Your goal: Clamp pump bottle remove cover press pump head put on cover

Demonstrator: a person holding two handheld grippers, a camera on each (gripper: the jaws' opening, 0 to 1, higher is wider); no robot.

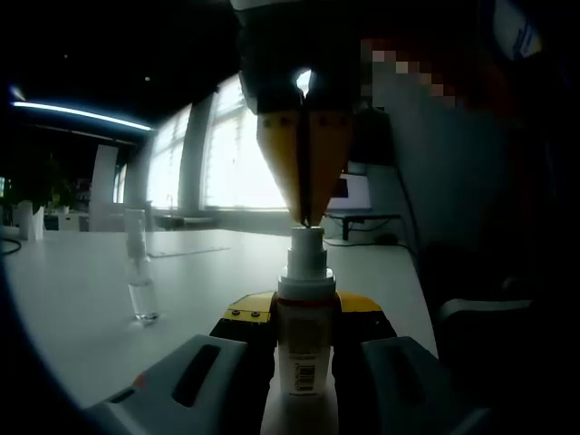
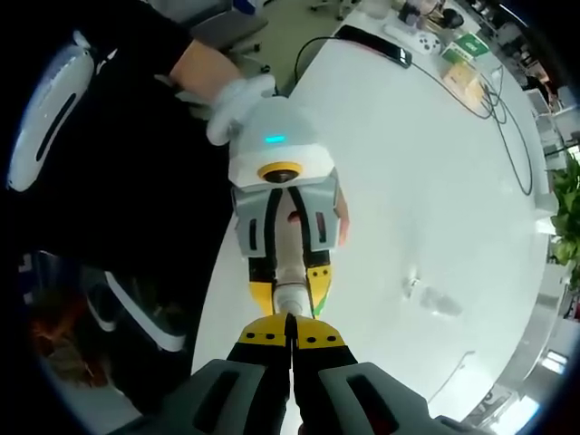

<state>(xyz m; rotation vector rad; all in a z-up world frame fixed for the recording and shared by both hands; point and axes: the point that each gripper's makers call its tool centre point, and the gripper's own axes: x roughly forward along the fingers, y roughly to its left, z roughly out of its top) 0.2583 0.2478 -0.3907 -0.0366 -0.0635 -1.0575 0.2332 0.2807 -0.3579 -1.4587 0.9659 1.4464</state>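
Note:
A white pump bottle [image 1: 306, 349] stands upright, and my left gripper [image 1: 306, 317] is shut on its body. The bare pump head [image 1: 306, 243] points up. From above, my right gripper [image 1: 306, 217] comes down with its yellow jaws shut together, tips touching the pump head. In the right gripper view, my right gripper [image 2: 290, 337] rests shut on the pump head [image 2: 292, 295], with the left gripper [image 2: 288, 272] around the bottle [image 2: 292, 237] below it. The clear cover [image 1: 142, 290] stands apart on the table, also seen as the cover [image 2: 437, 301] to the right.
The white table [image 2: 408, 181] curves away from the person's side. A gloved hand [image 2: 237, 98] holds the left gripper. At the table's far end lie a phone [image 2: 376, 43], a green box [image 2: 467, 42] and cables [image 2: 507, 109]. Windows [image 1: 227, 154] are behind.

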